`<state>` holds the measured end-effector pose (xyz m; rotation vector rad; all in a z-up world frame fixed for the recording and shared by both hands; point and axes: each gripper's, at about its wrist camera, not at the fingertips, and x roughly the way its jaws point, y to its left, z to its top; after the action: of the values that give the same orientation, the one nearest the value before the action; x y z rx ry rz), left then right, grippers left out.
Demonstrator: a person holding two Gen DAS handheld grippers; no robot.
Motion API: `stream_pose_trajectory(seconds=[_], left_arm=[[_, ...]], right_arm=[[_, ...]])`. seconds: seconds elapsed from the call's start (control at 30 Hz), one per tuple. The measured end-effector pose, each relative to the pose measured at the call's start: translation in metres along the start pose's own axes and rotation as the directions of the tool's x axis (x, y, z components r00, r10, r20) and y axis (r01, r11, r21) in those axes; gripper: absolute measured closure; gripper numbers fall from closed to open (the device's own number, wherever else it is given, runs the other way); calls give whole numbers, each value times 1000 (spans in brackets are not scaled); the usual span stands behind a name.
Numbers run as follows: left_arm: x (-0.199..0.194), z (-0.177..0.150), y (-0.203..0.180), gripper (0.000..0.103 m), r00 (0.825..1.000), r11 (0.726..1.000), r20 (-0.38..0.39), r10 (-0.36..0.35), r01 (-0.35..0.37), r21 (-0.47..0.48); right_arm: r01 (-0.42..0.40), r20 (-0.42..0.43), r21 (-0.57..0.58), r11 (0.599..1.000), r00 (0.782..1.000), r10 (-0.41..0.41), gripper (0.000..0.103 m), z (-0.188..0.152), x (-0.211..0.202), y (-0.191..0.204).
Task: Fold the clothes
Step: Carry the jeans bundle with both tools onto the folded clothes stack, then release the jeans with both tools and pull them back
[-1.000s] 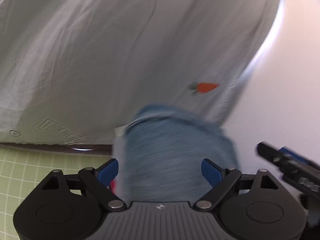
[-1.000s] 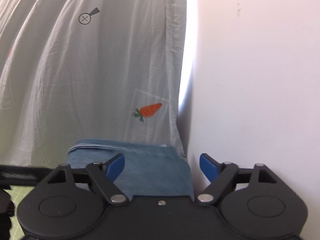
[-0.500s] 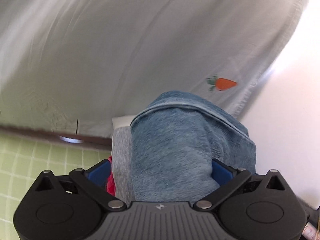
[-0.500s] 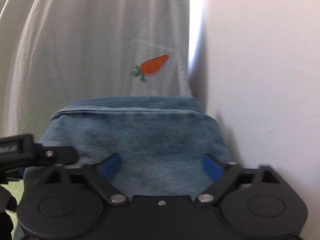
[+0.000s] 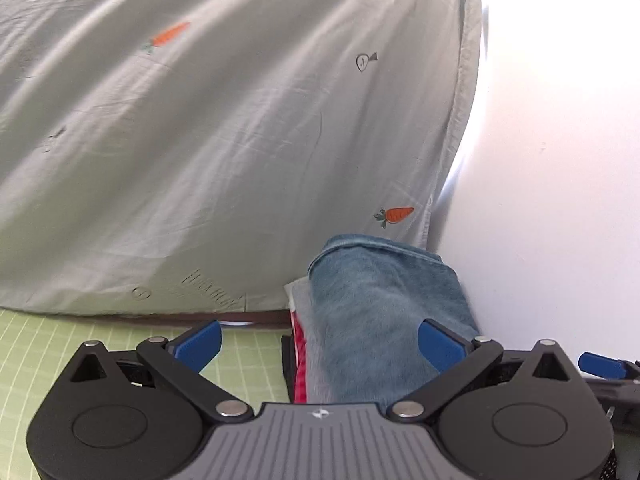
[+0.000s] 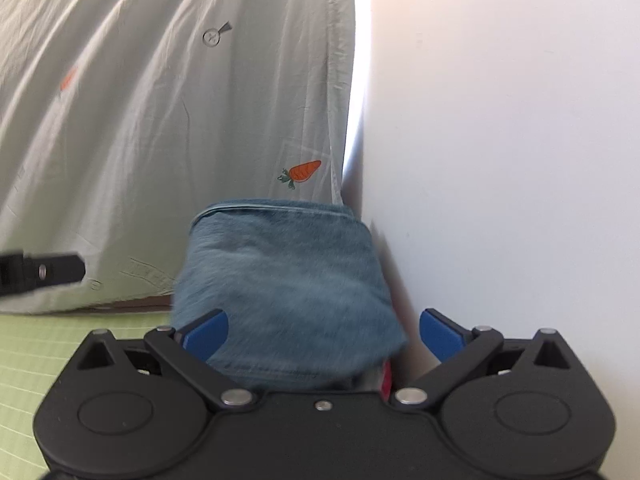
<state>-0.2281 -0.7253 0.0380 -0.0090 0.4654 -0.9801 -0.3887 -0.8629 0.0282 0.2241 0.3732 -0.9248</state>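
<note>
A folded blue denim garment (image 5: 384, 312) tops a stack with a grey layer (image 5: 308, 312) and a red layer (image 5: 299, 364) under it, against the white wall. It also shows in the right wrist view (image 6: 284, 292). My left gripper (image 5: 320, 346) is open, its blue pads apart, with the stack between and ahead of them. My right gripper (image 6: 324, 330) is open, its pads either side of the denim's near end. Neither pad is seen pressing the cloth.
A pale grey sheet with carrot prints (image 5: 240, 140) hangs behind the stack. A white wall (image 6: 500, 160) stands at the right. A green gridded mat (image 5: 48, 348) covers the surface at the left. The other gripper's tip shows at the left (image 6: 40, 272).
Both grippers have drawn back from the denim stack, which now looks smaller and farther off. The left view has swung to show more sheet and mat.
</note>
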Motion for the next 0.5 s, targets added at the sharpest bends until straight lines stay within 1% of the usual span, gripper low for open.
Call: stream_pose_trajectory(seconds=[0.07, 0.13, 0.23, 0.33, 0.4, 0.5], left_arm=[[-26, -12, 4, 0, 999, 1000, -39, -12, 13, 18], [-47, -22, 9, 0, 998, 998, -71, 3, 1, 65], [-77, -35, 18, 0, 996, 992, -81, 22, -12, 124], [-98, -47, 29, 0, 995, 987, -96, 2, 14, 161], [-108, -53, 36, 0, 994, 983, -112, -10, 30, 182], [-123, -60, 44, 0, 991, 981, -128, -32, 56, 187]], right_arm=[[10, -19, 76, 997, 1000, -9, 0, -9, -23, 2], [23, -48, 109, 994, 999, -18, 0, -25, -50, 6], [38, -80, 97, 995, 996, -31, 0, -48, -86, 21], [48, -111, 100, 994, 993, -37, 0, -70, -117, 35], [45, -128, 96, 994, 991, -33, 0, -82, -129, 44], [62, -160, 65, 996, 986, -51, 0, -94, -144, 60]])
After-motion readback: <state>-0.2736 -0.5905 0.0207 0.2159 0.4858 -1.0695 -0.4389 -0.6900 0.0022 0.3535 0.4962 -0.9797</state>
